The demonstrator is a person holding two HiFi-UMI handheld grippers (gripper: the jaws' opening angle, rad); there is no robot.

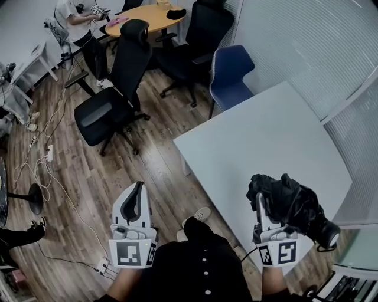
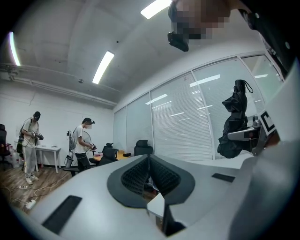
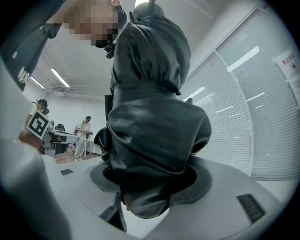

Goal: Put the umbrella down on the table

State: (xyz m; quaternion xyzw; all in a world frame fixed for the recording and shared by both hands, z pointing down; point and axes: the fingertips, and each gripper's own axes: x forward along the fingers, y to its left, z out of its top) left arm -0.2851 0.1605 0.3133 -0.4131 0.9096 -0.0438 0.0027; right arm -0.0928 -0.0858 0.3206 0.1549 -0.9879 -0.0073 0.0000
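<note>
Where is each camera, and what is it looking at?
Head view: on the person's head, facing down at white table, left claw, right claw, dark shirt.
Left gripper view: on left claw, facing office chairs over shut jaws.
Right gripper view: on right claw, facing its gripped black umbrella.
Shared: all three show the umbrella.

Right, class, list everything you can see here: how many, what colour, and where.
umbrella: one, black, folded, over the table's near edge
table: one, white, right
chair: one, blue, behind that table
office chairs: at least two, black, left of the table
round table: one, wooden, far end
people: two, far end
cables: several, pale, far left
left gripper: one, white, jaws shut, empty
right gripper: one, white, jaws shut on the umbrella
</note>
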